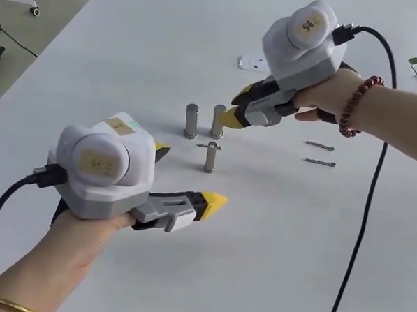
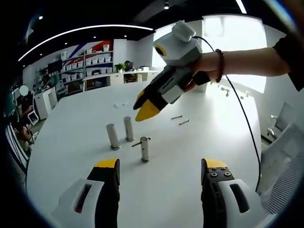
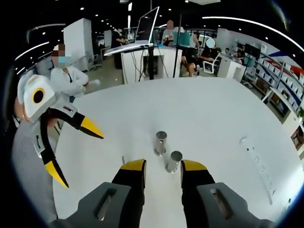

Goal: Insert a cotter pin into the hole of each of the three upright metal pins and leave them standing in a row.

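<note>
Head view: front pin (image 1: 210, 158) carries cotter pin (image 1: 209, 146); two rear pins bare. Right gripper (image 1: 236, 107) fingers part-open, bracketing rear pin (image 1: 218, 121), unclamped. Left gripper (image 1: 188, 174) fingers spread, empty. Second insertion pending, likely: fetch loose cotter pin (image 1: 319, 146) from table (image 1: 275, 222), align with hole.

Bright even light, soft shadows, fisheye distort. at edges

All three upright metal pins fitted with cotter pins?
No: two silver cylindrical pins stand bare, and two thin metal cotter pins lie loose nearby.
</note>
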`<state>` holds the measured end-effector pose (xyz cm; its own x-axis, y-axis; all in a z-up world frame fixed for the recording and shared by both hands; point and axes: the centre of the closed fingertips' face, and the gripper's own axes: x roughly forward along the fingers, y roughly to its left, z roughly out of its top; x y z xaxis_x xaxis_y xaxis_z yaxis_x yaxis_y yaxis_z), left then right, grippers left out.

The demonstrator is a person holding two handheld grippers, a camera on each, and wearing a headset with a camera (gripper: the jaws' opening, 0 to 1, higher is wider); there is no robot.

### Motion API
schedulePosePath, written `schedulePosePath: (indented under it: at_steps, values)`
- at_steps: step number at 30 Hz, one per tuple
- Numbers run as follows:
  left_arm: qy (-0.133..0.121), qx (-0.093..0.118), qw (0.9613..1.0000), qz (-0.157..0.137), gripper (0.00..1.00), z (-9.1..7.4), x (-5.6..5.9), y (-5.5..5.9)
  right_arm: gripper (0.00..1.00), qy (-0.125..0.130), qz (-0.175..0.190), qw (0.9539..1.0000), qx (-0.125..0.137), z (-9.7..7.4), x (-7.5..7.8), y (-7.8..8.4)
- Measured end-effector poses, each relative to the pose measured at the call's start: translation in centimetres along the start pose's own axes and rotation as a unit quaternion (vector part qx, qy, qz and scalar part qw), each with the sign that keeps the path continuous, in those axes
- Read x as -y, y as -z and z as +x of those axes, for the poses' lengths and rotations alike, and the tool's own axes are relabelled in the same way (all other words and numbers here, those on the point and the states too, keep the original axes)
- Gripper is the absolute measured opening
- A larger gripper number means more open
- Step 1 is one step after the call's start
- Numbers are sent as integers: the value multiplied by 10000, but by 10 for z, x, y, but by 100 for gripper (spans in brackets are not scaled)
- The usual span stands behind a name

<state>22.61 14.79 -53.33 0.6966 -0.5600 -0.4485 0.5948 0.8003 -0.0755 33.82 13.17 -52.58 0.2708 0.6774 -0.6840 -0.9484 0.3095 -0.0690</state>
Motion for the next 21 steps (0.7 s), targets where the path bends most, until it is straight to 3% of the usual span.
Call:
schedulePosePath:
  at_steps: [5, 7, 15, 21]
  values:
    - [6, -81, 9999, 93, 69, -1, 0, 5, 23, 133, 323, 9988, 355, 14, 17, -3]
    - [6, -105, 9999, 101, 69, 0, 0, 6, 22, 144, 337, 9983, 452, 17, 16, -5]
    - [56, -72, 9999, 71, 69, 0, 4, 5, 17, 222, 515, 9972, 503, 39, 24, 8]
    - [55, -69, 9999, 88, 68, 1, 5, 5, 15, 236, 689, 9958, 548, 42, 26, 8]
